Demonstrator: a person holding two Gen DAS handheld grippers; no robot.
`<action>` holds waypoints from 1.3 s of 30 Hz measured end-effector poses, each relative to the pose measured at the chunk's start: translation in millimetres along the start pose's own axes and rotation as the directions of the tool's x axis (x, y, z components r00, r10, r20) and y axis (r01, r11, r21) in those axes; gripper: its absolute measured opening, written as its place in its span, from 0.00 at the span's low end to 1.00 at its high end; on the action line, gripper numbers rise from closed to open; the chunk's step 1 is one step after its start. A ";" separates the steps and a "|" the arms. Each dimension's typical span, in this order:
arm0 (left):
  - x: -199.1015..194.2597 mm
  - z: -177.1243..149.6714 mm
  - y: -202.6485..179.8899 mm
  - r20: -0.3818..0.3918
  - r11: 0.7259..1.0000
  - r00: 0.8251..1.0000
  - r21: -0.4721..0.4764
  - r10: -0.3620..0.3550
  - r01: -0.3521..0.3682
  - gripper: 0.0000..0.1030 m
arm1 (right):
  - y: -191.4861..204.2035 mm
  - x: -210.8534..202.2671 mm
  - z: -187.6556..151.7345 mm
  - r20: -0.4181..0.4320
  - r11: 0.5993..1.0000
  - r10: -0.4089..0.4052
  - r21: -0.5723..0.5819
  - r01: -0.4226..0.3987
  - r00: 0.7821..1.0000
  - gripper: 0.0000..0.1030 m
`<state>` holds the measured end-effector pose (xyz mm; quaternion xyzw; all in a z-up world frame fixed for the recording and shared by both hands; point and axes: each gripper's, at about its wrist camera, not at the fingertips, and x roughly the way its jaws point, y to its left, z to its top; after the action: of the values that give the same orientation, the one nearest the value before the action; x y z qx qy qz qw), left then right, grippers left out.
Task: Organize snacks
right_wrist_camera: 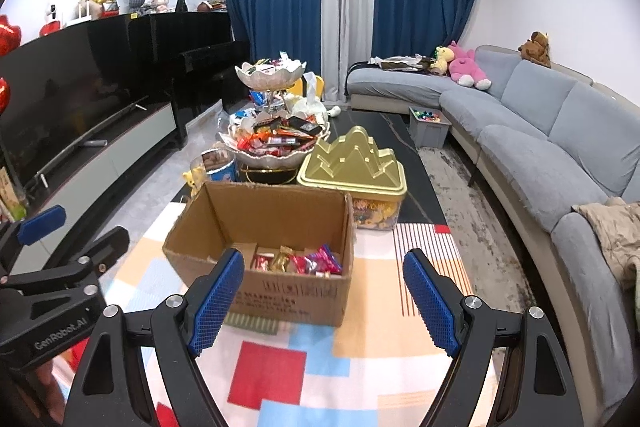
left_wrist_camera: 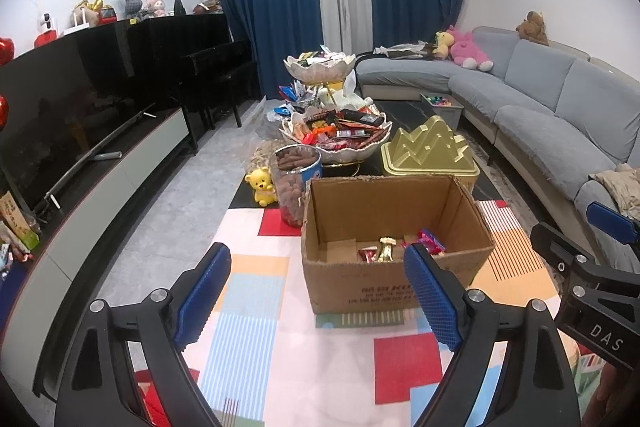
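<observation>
An open cardboard box (left_wrist_camera: 384,211) (right_wrist_camera: 264,211) stands on a colourful patterned cloth (left_wrist_camera: 256,307) and holds several wrapped snacks (left_wrist_camera: 386,249) (right_wrist_camera: 304,261). Behind it a two-tier shell-shaped stand (left_wrist_camera: 340,143) (right_wrist_camera: 272,147) is heaped with snack packets. My left gripper (left_wrist_camera: 316,291) is open and empty, in front of the box. My right gripper (right_wrist_camera: 324,295) is open and empty, in front of the box's right part. Each gripper also shows at the edge of the other's view: the right gripper (left_wrist_camera: 592,259) and the left gripper (right_wrist_camera: 60,251).
A gold mountain-shaped tin (left_wrist_camera: 430,151) (right_wrist_camera: 354,167), a clear jar of brown snacks (left_wrist_camera: 294,183) and a yellow bear toy (left_wrist_camera: 262,185) stand behind the box. A grey sofa (right_wrist_camera: 540,147) runs along the right, a TV cabinet (left_wrist_camera: 100,163) along the left. A grey bin (right_wrist_camera: 428,125) sits near the sofa.
</observation>
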<state>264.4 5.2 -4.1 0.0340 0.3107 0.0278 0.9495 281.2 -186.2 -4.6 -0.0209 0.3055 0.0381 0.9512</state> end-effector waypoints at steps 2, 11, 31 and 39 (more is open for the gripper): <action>-5.0 -4.1 0.9 -0.004 1.000 1.000 0.000 -0.002 0.002 0.86 | -0.7 -5.6 -5.5 -0.005 1.000 0.001 0.001 -0.001 1.000 0.80; -33.1 -30.2 0.0 -0.011 1.000 1.000 0.005 -0.005 0.005 0.87 | 2.9 -34.8 -31.7 -0.008 1.000 0.008 -0.017 -0.008 1.000 0.80; -95.3 -102.4 -11.5 -0.061 0.999 0.998 0.001 -0.033 0.033 0.88 | -11.4 -101.7 -98.2 -0.044 0.998 0.037 0.043 -0.035 0.998 0.80; -111.3 -123.5 -14.4 -0.077 0.999 0.996 0.017 -0.038 0.039 0.88 | -17.4 -127.6 -117.3 -0.038 0.997 0.011 0.071 -0.008 0.999 0.80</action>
<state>102.1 -11.6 -39.2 0.0355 0.3476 0.0080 0.9369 111.2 -218.5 -25.3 0.0137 0.3248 0.0315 0.9452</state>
